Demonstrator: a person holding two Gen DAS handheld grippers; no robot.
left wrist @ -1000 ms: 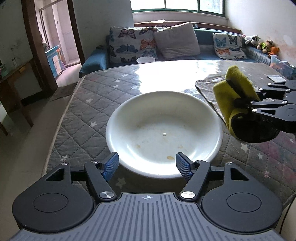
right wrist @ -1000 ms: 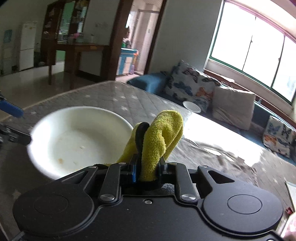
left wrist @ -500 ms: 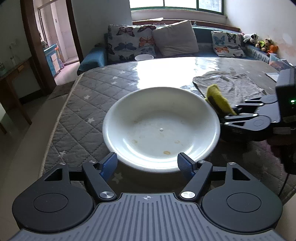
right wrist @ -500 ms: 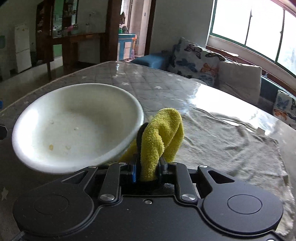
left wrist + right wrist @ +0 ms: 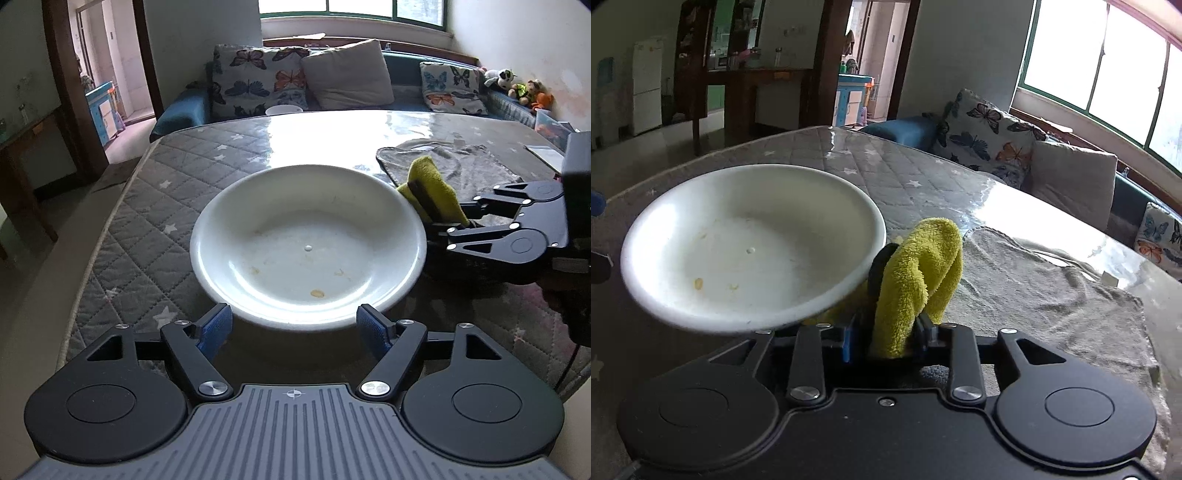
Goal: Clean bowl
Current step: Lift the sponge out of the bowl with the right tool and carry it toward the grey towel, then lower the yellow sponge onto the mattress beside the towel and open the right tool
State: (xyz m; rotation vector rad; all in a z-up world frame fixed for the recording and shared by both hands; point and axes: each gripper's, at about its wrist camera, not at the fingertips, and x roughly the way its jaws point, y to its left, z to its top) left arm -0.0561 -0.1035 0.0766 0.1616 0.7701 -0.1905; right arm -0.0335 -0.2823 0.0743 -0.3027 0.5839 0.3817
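Right tongs (image 5: 886,336) pinching the yellow cloth (image 5: 919,280) at the bowl (image 5: 308,242)'s three o'clock; left tongs (image 5: 295,326) spread — lift over the rim, then scrub those specks.

- A folded yellow cloth (image 5: 919,280) is clamped in the right gripper (image 5: 886,332).
- A stained white bowl (image 5: 750,243) is seen just left of the cloth.

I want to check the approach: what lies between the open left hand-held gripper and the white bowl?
Nothing. In the left wrist view the left hand-held gripper sits right at the bowl's near rim, with only bare quilted table cover below.
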